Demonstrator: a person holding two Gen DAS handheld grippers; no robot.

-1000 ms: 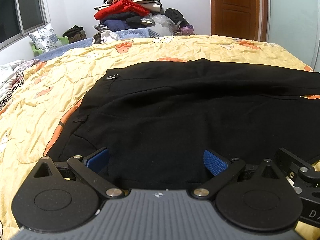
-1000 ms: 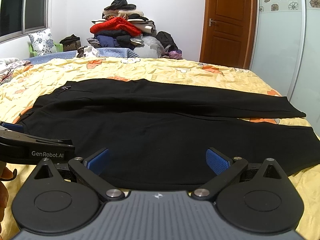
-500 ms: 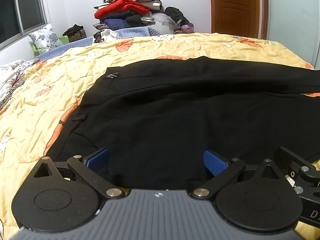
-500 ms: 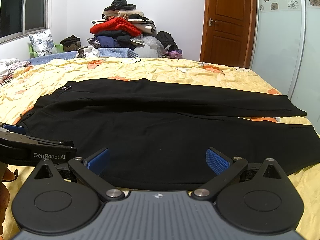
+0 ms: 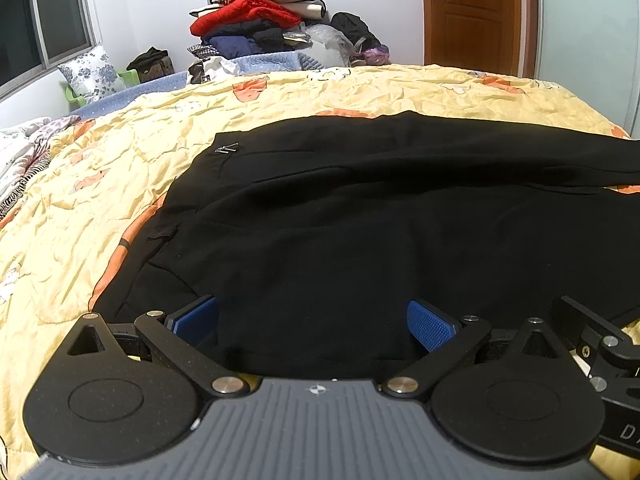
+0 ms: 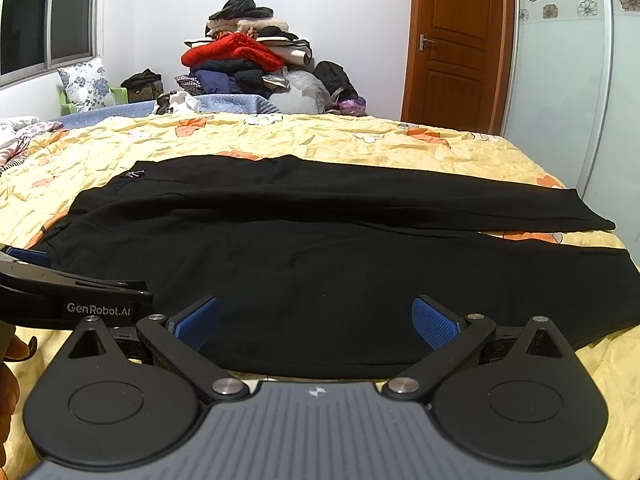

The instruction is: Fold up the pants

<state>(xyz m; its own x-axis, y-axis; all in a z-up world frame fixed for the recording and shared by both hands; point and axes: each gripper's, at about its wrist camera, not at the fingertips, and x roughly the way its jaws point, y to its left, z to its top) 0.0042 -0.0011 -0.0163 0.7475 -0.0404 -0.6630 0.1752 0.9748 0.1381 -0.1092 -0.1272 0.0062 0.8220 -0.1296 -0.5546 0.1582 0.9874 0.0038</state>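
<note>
Black pants (image 5: 360,220) (image 6: 320,248) lie flat on the yellow bedspread (image 5: 100,184), waistband to the left, two legs running right. My left gripper (image 5: 314,320) is open over the near edge of the pants by the waist end, blue pads spread wide with cloth lying between them. The right gripper (image 6: 316,320) is open too, over the near leg's edge further right. The left gripper's body (image 6: 72,300) shows at the left of the right wrist view; the right gripper's body (image 5: 600,340) shows at the right of the left wrist view.
A tall pile of clothes (image 6: 244,64) stands beyond the bed's far side. A wooden door (image 6: 456,48) is at the back right, a window (image 6: 44,20) and a floral pillow (image 6: 86,84) at the left. Rumpled bedding (image 5: 20,160) lies at the left edge.
The left wrist view has dipped a little lower and closer to the pants. The right gripper has hardly moved. Both stay open.
</note>
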